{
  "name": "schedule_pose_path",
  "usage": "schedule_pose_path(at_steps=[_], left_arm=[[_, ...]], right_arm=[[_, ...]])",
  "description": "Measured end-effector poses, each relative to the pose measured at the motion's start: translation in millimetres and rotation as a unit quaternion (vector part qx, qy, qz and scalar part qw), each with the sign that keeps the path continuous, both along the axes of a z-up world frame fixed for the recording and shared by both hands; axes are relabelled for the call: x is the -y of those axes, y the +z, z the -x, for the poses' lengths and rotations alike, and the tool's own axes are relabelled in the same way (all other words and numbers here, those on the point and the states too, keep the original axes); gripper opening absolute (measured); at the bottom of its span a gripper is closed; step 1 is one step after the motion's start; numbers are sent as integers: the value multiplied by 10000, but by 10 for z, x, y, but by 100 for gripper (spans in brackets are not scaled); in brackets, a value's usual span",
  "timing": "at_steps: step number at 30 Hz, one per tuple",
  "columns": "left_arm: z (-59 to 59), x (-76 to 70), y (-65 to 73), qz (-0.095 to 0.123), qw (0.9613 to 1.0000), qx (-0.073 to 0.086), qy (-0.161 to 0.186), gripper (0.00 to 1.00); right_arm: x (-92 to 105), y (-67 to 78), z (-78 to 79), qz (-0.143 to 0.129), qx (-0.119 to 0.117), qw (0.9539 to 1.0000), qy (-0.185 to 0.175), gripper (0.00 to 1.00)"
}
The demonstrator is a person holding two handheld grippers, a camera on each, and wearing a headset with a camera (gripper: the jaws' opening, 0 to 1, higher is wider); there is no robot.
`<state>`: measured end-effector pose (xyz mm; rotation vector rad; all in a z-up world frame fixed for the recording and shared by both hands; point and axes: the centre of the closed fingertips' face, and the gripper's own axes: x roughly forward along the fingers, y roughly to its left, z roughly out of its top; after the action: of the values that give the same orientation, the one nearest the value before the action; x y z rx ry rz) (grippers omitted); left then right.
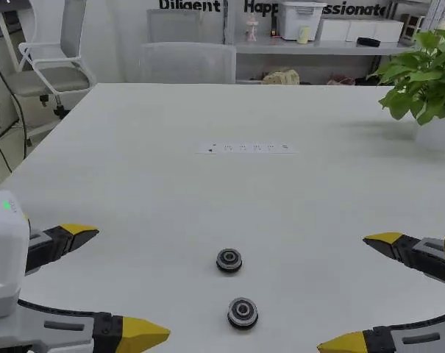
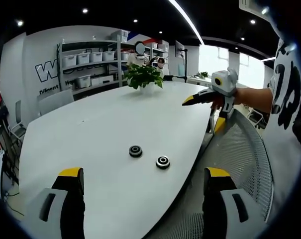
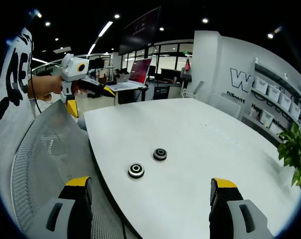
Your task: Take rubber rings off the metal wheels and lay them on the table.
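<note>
At the near edge of the table [image 1: 207, 184], the left gripper [image 1: 112, 283] is held low over the bare top with its two yellow-tipped jaws spread wide and nothing between them. Its own view looks between those parted jaws and across the white surface. Opposite it, the right gripper [image 1: 362, 290] is held the same way, its jaws far apart and empty. A person's hand grips it in the left gripper view. The two tools are well apart, one to each side, and neither touches anything.

Between them, a little farther onto the table, sit the two metal wheels. The nearer wheel [image 1: 242, 312] lies close to the table's front edge. The farther wheel [image 1: 229, 259] lies just behind it and slightly toward the left gripper, with a small gap between the two. Both rest flat, and the dark rubber rings [image 1: 230, 314] are still seated round the pale metal centres.

Beyond the wheels the tabletop runs on to a socket strip [image 1: 248, 148] set flush into its middle. A leafy plant [image 1: 421, 73] in a white pot [image 1: 437, 134] stands at the far corner on the right gripper's side. A grey chair [image 1: 189, 62] is at the far end, in front of a shelf [image 1: 318, 45] carrying pale boxes.
</note>
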<state>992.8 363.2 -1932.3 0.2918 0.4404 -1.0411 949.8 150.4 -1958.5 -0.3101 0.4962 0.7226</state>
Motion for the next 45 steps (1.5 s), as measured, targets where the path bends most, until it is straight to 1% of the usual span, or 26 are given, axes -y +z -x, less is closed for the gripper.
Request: schedule_pose_path(at_steps=[2,4,11,17,25,40,45], left_arm=[[2,-6,-4,-2,10000,-2,9,99],[2,-11,-5,-1,10000,-2,17,99],[14,-17,-28,-37,10000,5,13,99],[34,-17,-57,-104,9999,29,-33,99],[0,-30,-43,-96,9999,71,5,99],[-33,-56,-47,-91,9999,74,55,99],[-44,-54,-55,-99,9999,73,54,99]], right_arm=[[-2,-10,-1,7,2,10000,11,99],[-5,-4,-3,62,72,9999,56,97],[12,-45,-6,45,34,10000,60,98],[40,-84,4,106,43,9999,64,98],[55,-123,-3,99,43,9999,42,98],[55,-125,-53,80,74,9999,19,98],[34,-158,-62,89,51,9999,55,98]])
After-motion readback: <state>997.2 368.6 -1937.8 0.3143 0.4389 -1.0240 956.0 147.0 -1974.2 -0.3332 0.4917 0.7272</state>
